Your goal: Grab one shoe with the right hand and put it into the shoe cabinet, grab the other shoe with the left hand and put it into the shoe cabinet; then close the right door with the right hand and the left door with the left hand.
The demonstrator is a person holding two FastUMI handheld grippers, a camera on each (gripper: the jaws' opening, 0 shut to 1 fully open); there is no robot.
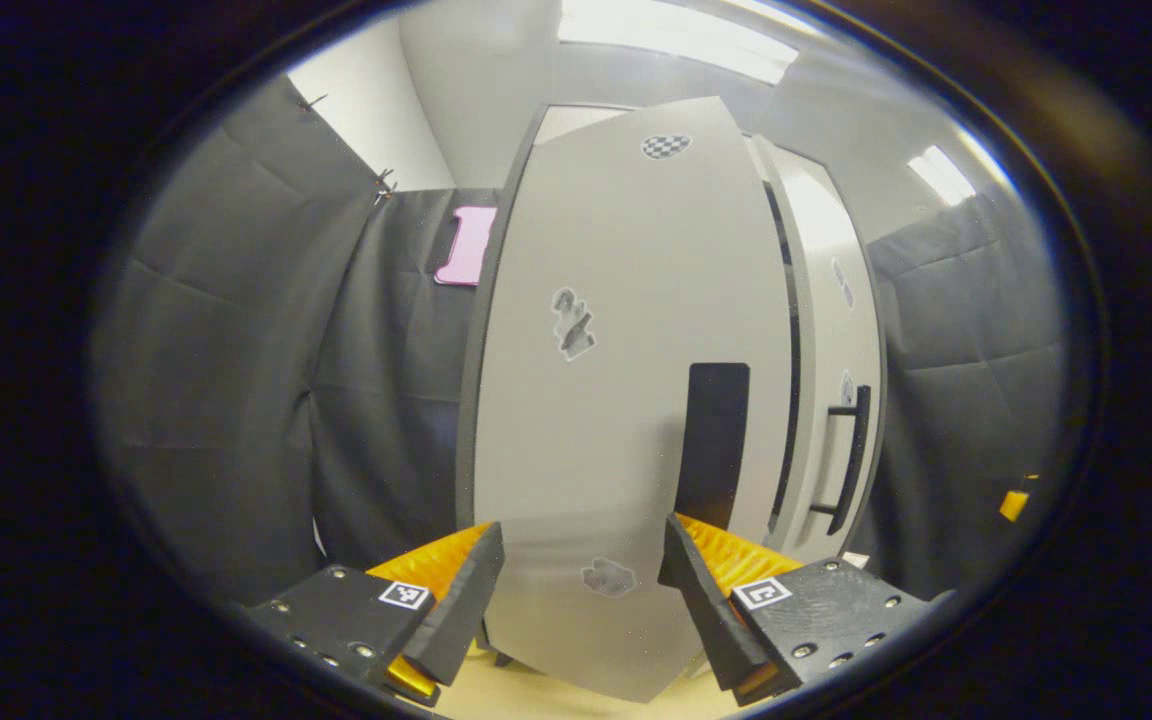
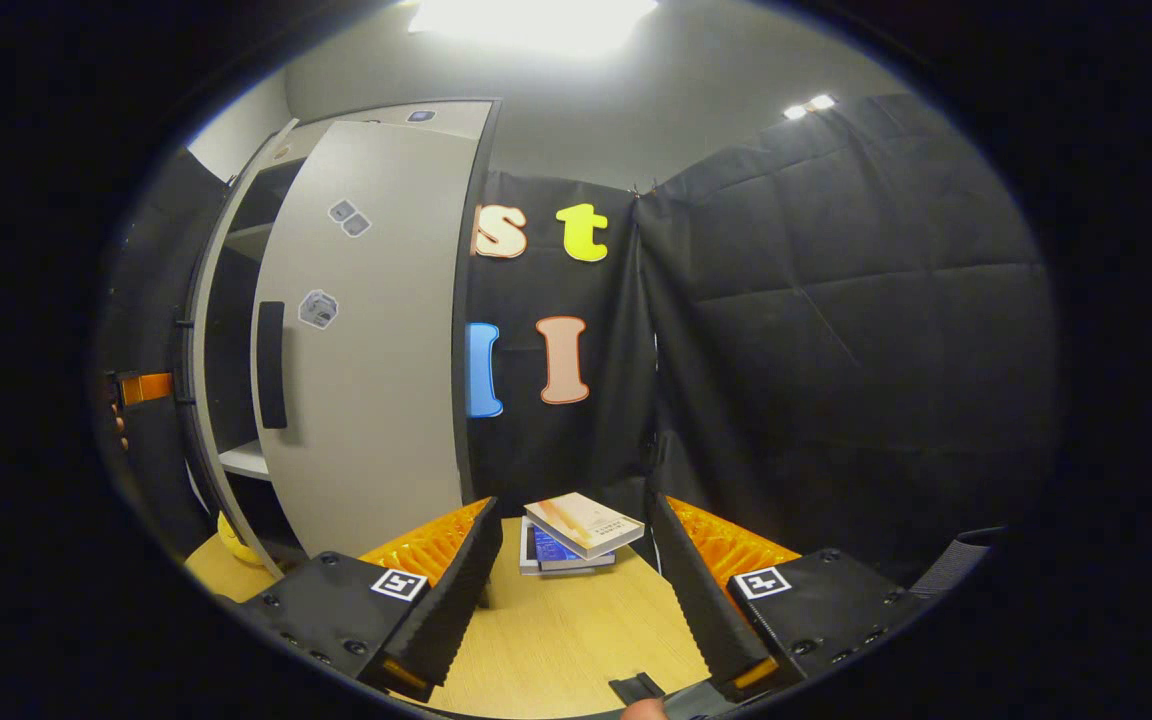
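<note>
1. Surface and room: a pale wooden floor (image 2: 556, 620) runs under both claws, black cloth walls (image 2: 836, 330) hang all round, and ceiling lights glare at 12 o'clock in both views.
2. In the left gripper view the left claw (image 1: 581, 580) stands wide with nothing between its fingers. The left door (image 1: 626, 380) of the shoe cabinet (image 1: 816, 330) faces it squarely at 12 o'clock, swung partly out, with a black handle plate (image 1: 714, 440) at about 1 o'clock.
3. At 2 o'clock there, the right door (image 1: 831, 400) lies flat to the cabinet, its black bar handle (image 1: 851, 455) upright.
4. In the right gripper view the right claw (image 2: 571, 580) is also wide and holds nothing. The cabinet's grey door (image 2: 366, 340) stands at 10 o'clock, with a dark gap and a white shelf (image 2: 246, 458) to its left.
5. A stack of books (image 2: 576, 530) lies on the floor at 12 o'clock, just beyond the fingers; open floor lies between.
6. Hard to make out: a yellow thing (image 2: 233, 540) at 8 o'clock by the cabinet's foot, partly cut off. The cabinet's inside is too dark to show the shoes.
</note>
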